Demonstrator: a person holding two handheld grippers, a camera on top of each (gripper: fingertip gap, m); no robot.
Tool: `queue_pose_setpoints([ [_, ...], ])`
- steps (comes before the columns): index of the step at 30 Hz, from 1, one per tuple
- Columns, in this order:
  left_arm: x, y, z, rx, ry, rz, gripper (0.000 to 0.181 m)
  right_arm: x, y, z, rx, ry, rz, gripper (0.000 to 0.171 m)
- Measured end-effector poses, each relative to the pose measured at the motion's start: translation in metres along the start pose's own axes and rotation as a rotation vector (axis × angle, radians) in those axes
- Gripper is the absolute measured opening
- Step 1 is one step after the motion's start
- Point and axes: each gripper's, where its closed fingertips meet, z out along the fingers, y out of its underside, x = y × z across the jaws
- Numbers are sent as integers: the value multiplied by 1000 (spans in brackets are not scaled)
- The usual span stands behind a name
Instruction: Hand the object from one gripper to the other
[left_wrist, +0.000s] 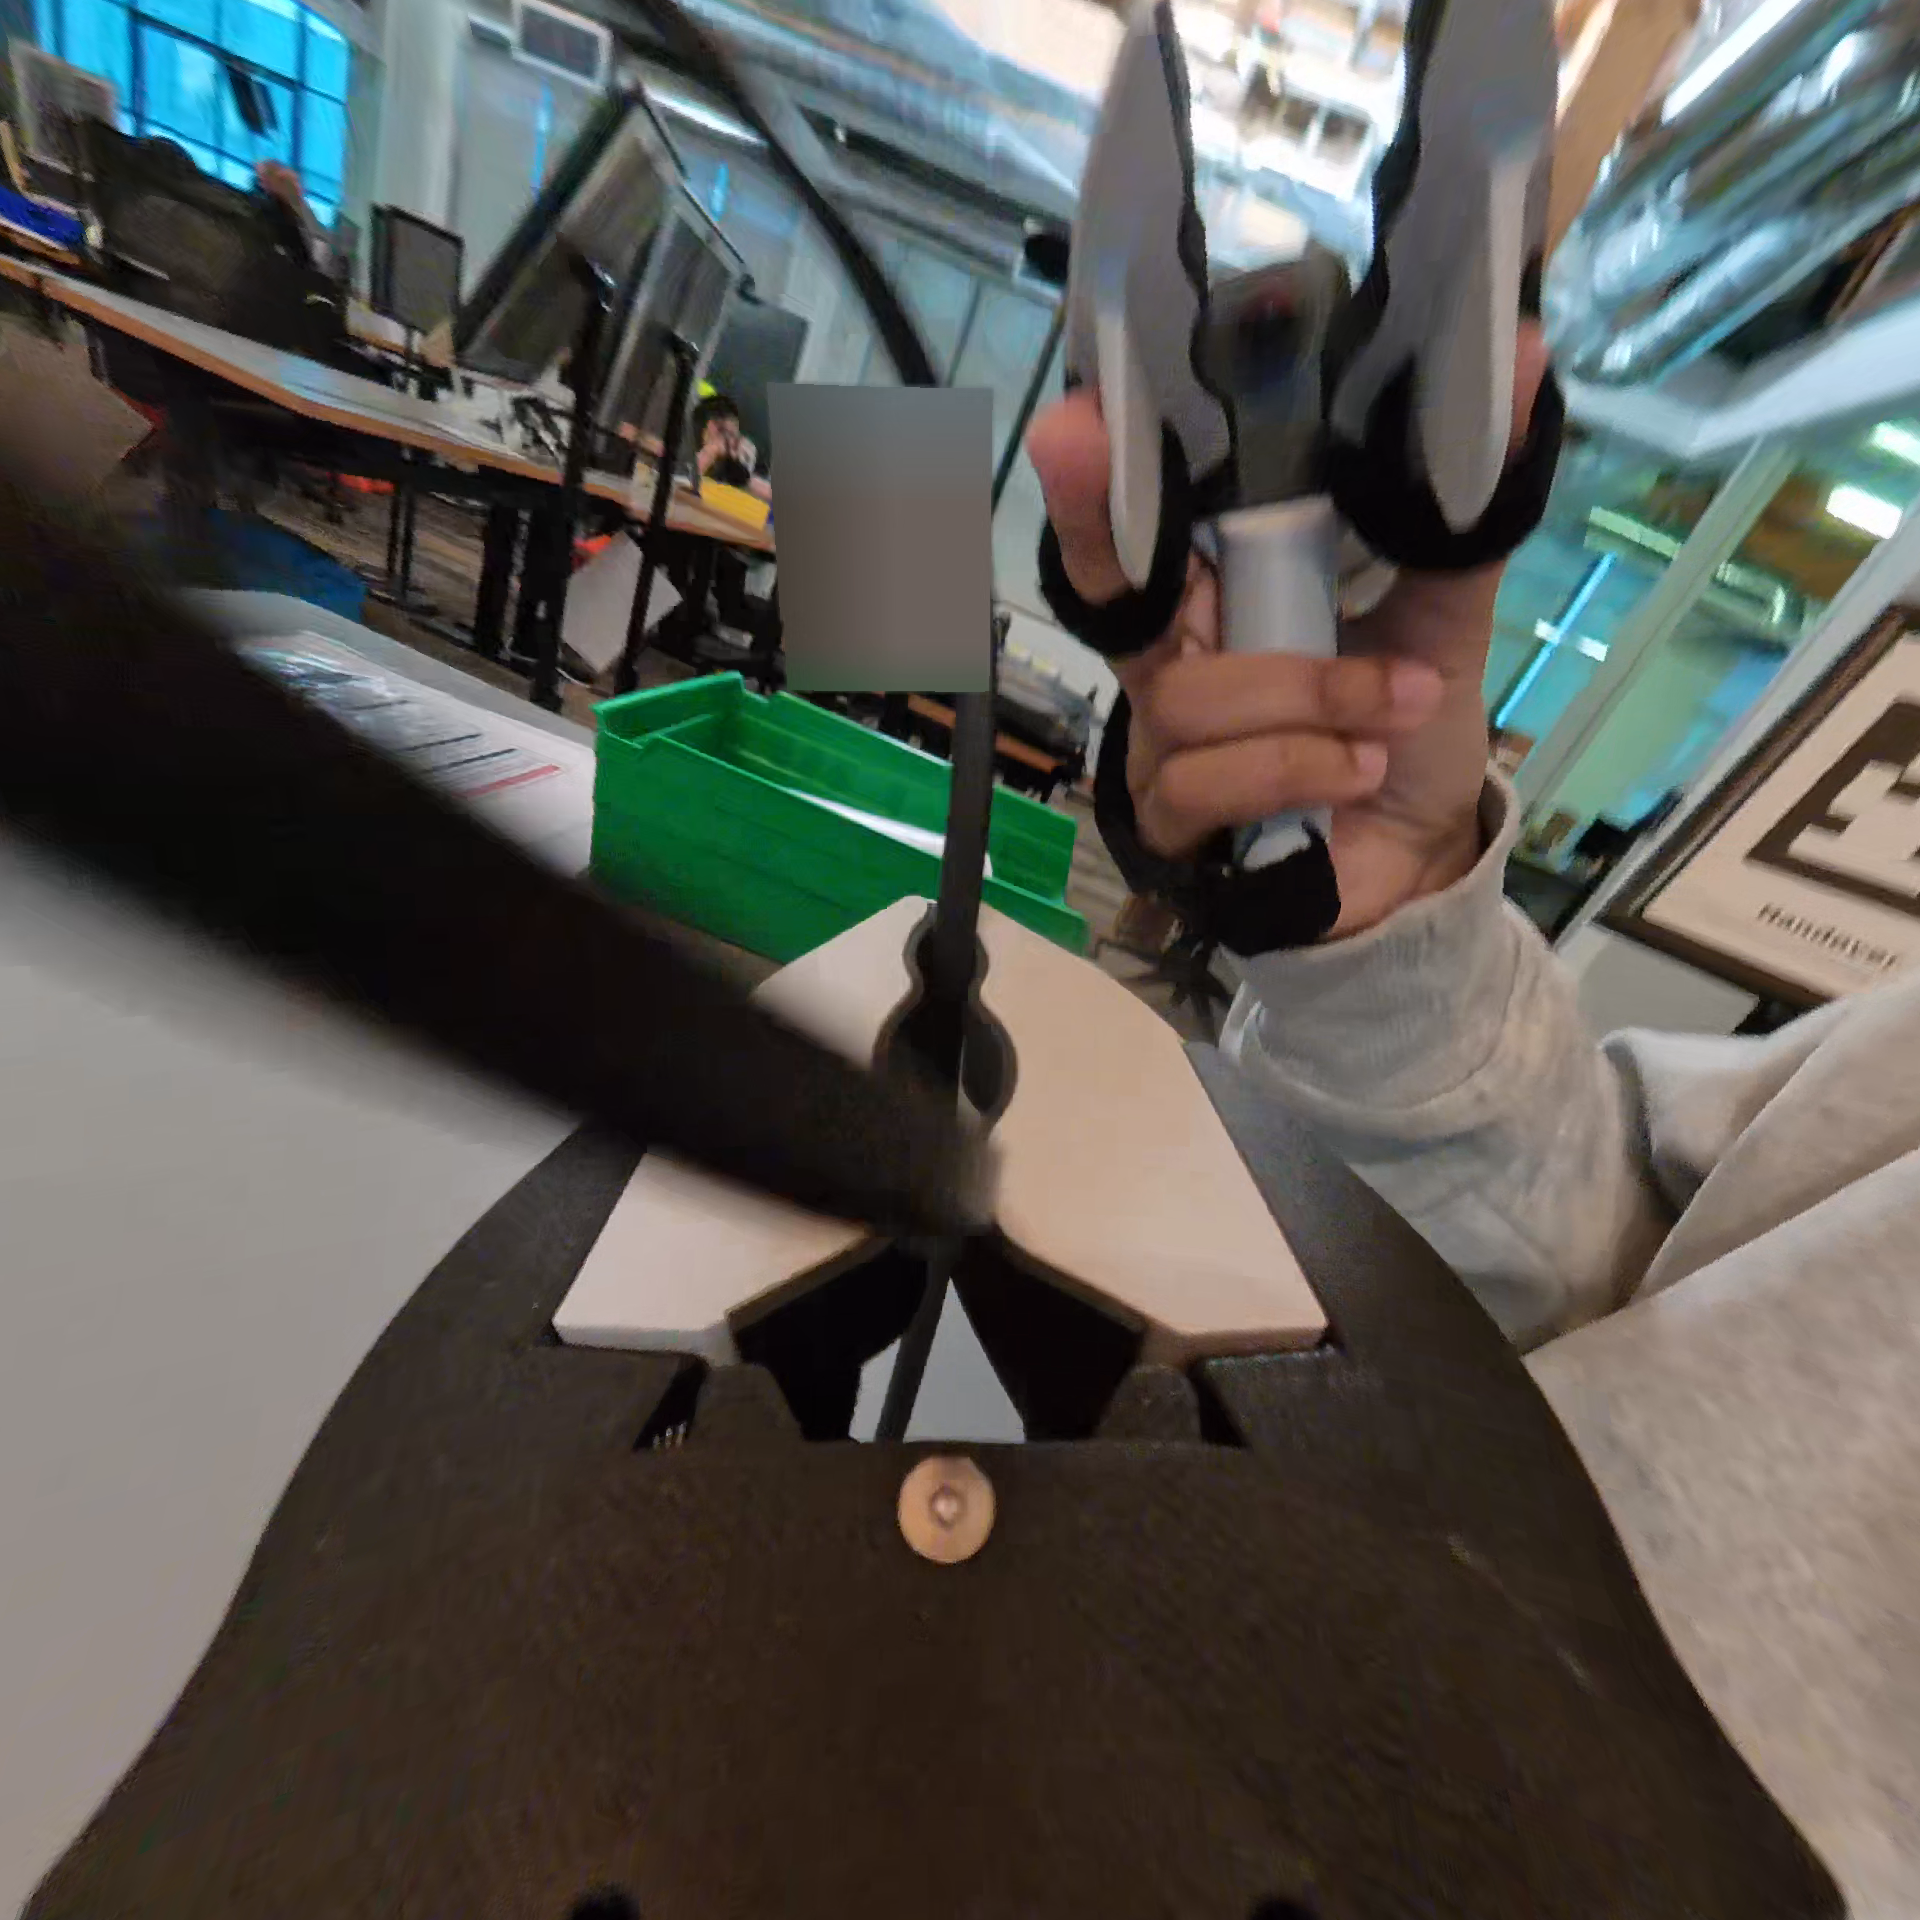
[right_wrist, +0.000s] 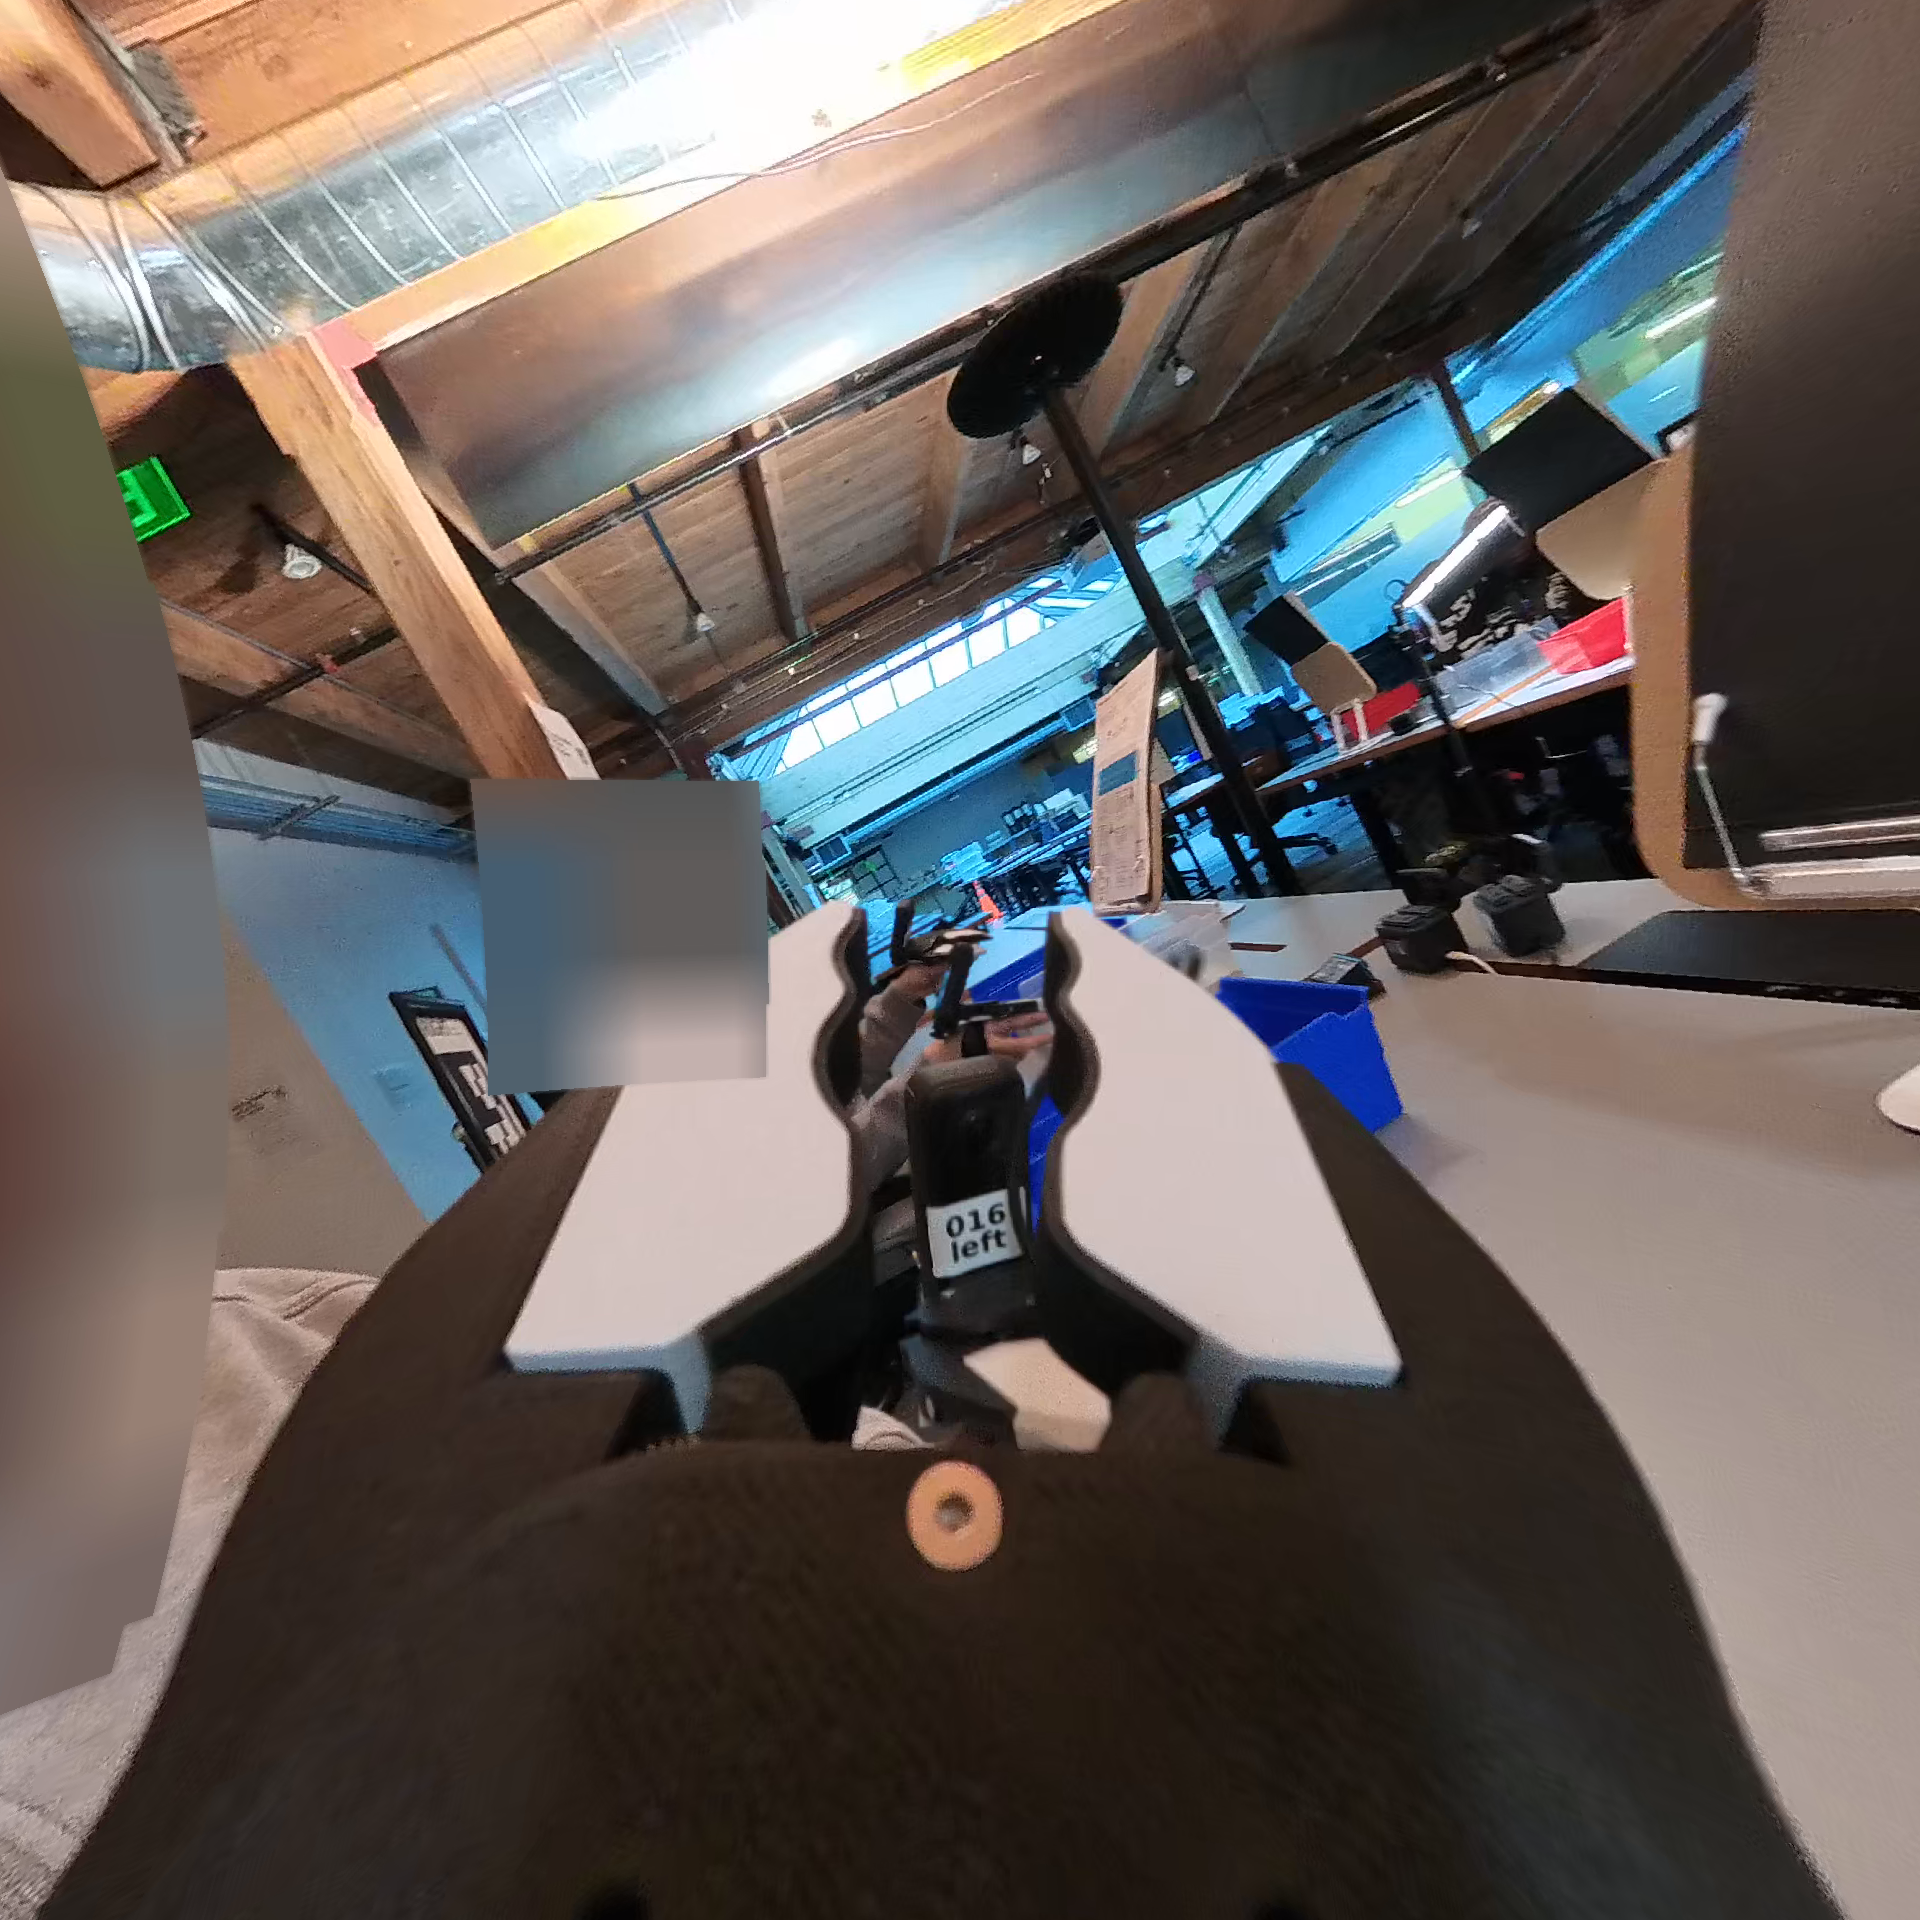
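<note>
My left gripper (left_wrist: 951, 935) is shut on a thin black rod (left_wrist: 964, 790). The rod rises from between the fingers, and its top is hidden behind a mosaic patch. A dark blurred band (left_wrist: 416, 852) runs from the left edge to the grip; I cannot tell what it is. My right gripper (left_wrist: 1314, 125) is held in a hand (left_wrist: 1278, 738) up and to the right of the rod, apart from it, with its jaws open and empty. In the right wrist view the right gripper (right_wrist: 951, 935) is open, and the left gripper's camera (right_wrist: 966, 1174) shows between its fingers.
A green bin (left_wrist: 790, 821) stands on the white table (left_wrist: 156, 1195) behind the rod. A blue bin (right_wrist: 1320, 1029) sits on the table (right_wrist: 1558, 1195) to the right. A black pole with a round disc top (right_wrist: 1039, 364) stands beyond. My grey sleeve (left_wrist: 1455, 1091) is at the right.
</note>
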Motion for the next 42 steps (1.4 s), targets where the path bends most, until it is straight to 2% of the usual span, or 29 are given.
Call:
queue_pose_setpoints([
  [1,-6,-7,-5,28,-10,-27,0,4,0,-1,4,13,-2,35],
  [6,-27,-45,-34,160,-58,-68,0,28,15,-3,-51,91,-50,39],
  [10,-24,-76,-53,237,-53,-55,0,55,57,1,-172,144,-96,43],
  [14,-12,-93,-61,265,-20,-45,0,59,114,10,-311,33,56,49],
  [17,3,-99,-61,269,73,-99,0,50,137,14,-322,-93,172,47],
  [22,24,-100,-56,263,185,-137,0,35,148,11,-330,-258,368,43],
  [26,27,-97,-53,253,197,-140,0,21,164,8,-411,-322,355,40],
  [34,26,-91,-49,233,194,-131,0,-2,163,5,-434,-440,402,32],
  [42,25,-89,-48,230,194,-132,0,-8,166,5,-445,-449,380,18],
])
